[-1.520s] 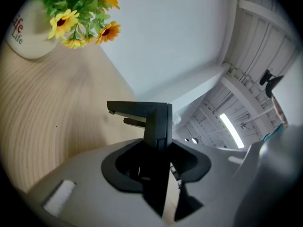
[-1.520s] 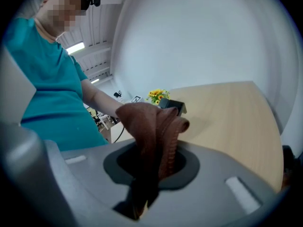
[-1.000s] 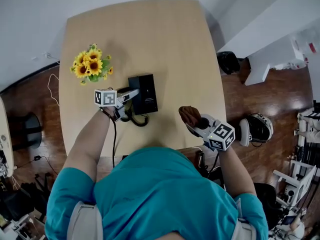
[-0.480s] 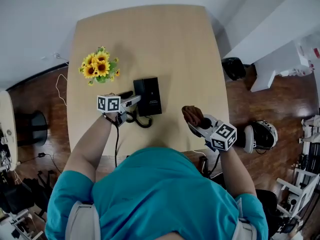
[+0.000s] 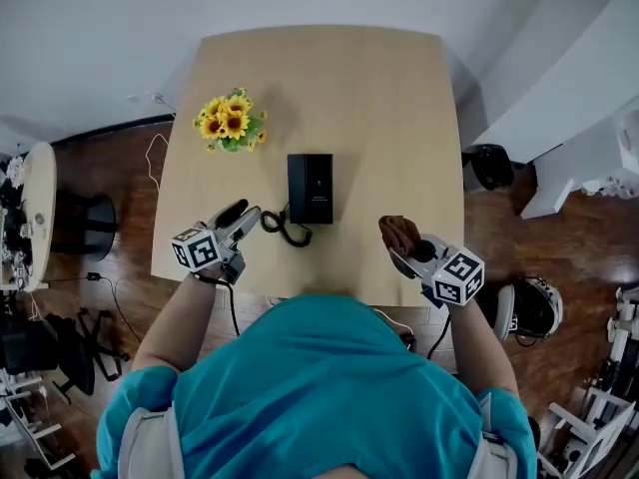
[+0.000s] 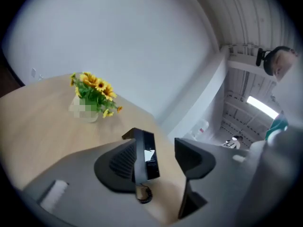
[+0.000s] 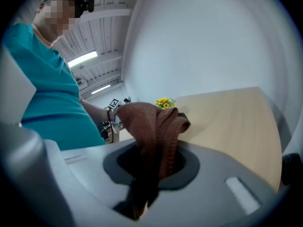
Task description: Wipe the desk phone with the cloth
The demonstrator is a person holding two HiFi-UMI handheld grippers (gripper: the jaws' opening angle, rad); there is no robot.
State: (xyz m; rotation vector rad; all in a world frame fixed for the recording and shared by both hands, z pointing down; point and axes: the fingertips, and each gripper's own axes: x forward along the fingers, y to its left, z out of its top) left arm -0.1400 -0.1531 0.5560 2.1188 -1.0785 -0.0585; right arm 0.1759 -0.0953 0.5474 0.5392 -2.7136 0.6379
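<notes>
Over the wood table (image 5: pixel 379 118): left gripper (image 5: pixel 238 220), jaws empty, apart, just narrowing; right gripper (image 5: pixel 409 251), jaws clamped on crumpled brown cloth (image 7: pixel 151 126).

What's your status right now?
Left gripper open, empty, jaws just narrowing. Right gripper shut on cloth. Desk phone on table, neither gripper touching. Sunflowers well aside.

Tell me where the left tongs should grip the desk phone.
Probably across the narrow width of the desk phone, at its near end, approached from the person's side: the long sides are parallel, and the coiled cord sits off its near-left corner.
</notes>
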